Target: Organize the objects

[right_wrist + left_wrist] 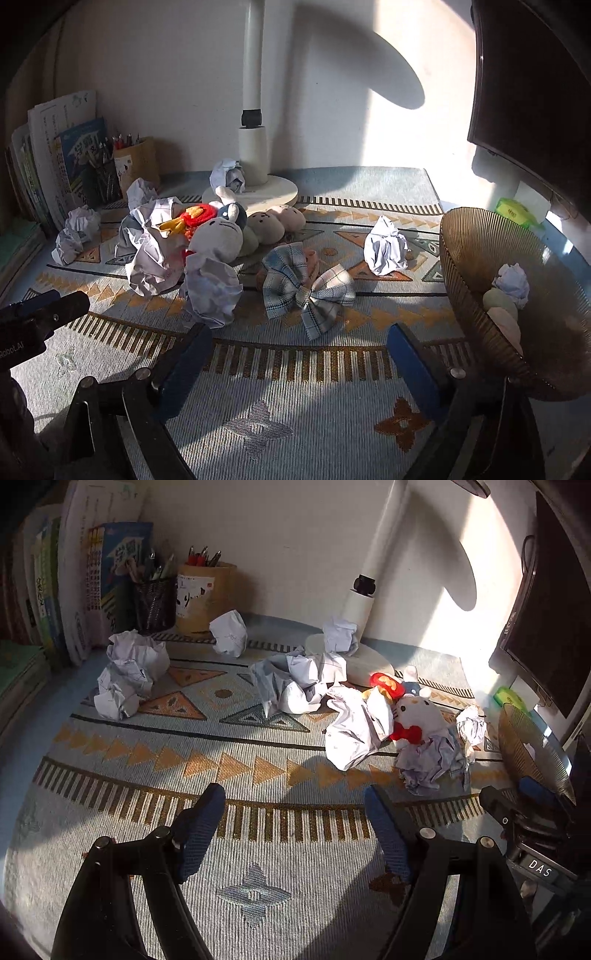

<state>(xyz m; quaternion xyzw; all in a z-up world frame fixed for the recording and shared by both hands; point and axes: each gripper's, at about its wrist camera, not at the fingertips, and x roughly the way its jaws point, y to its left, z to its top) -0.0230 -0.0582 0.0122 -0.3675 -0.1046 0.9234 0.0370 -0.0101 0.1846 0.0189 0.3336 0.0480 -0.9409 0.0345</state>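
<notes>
Both the left gripper (295, 834) and the right gripper (299, 365) hover with fingers spread wide and empty over the worktop, so I'd lower the right squarely over the near plaid bow (308, 291), then carry it right to the basket (476, 243).

The woven patterned cloth mat (332, 369) looks rough and matt; crumpled white paper balls (384, 251) and a soft plaid fabric bow (306, 291) lie on it.

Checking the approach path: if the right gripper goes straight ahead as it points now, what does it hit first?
Most likely the plaid bow, lying on the mat just beyond the open right gripper and roughly centred between its fingers. Depth is hard to judge through the fisheye, but nothing else lies nearer in that line.
</notes>
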